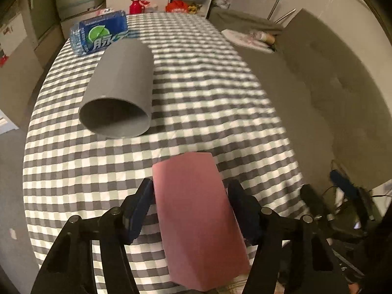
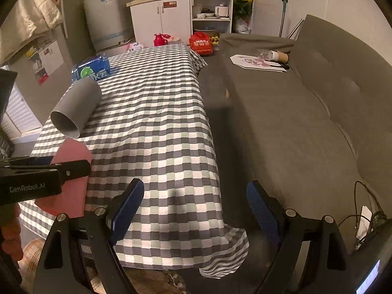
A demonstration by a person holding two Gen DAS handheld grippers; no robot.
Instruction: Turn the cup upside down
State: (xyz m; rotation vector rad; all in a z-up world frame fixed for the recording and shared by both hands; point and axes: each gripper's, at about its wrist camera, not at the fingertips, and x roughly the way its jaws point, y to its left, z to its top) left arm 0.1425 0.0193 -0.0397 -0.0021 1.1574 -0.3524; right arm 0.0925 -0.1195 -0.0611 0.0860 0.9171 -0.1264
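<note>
My left gripper (image 1: 188, 186) is shut on a pink cup (image 1: 196, 218) and holds it over the near part of the checkered table (image 1: 220, 98). The cup's faceted end points away from me. The same pink cup (image 2: 71, 171) and the left gripper (image 2: 73, 169) show at the left of the right wrist view. A grey cup (image 1: 120, 85) lies on its side on the table with its open mouth toward me; it also shows in the right wrist view (image 2: 76, 107). My right gripper (image 2: 193, 196) is open and empty above the table's near right corner.
A blue shrink-wrapped pack of bottles (image 1: 100, 34) lies at the table's far left behind the grey cup. A grey sofa (image 2: 306, 122) runs along the table's right side with papers and a cardboard tube (image 2: 264, 61) on it. Cables (image 2: 362, 218) lie on the floor at right.
</note>
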